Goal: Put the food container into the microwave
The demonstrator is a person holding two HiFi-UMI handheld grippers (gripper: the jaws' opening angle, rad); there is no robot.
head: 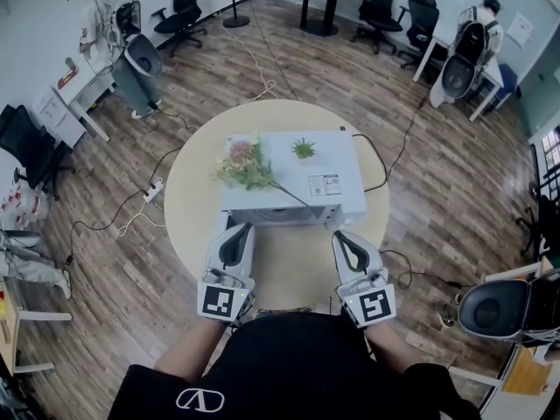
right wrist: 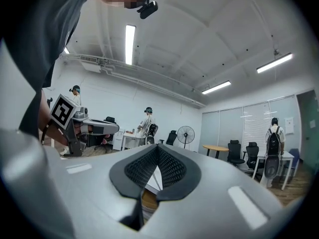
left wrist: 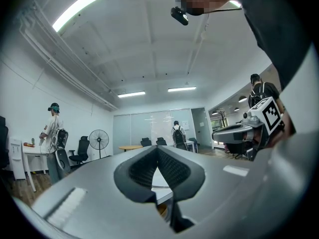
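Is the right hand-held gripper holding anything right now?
No, the right hand-held gripper has its jaws shut tip to tip, with nothing clamped between them.

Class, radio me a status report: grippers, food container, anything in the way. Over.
Both jaws shut, empty: left gripper, right gripper. Food container not in sight. Microwave ahead, flowers on top.

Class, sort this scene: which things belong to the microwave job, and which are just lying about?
Job:
microwave
left tongs, shut, empty
right tongs, shut, empty
(no food container in view)

Lying about:
flower bunch, on the microwave
small green plant, on the microwave
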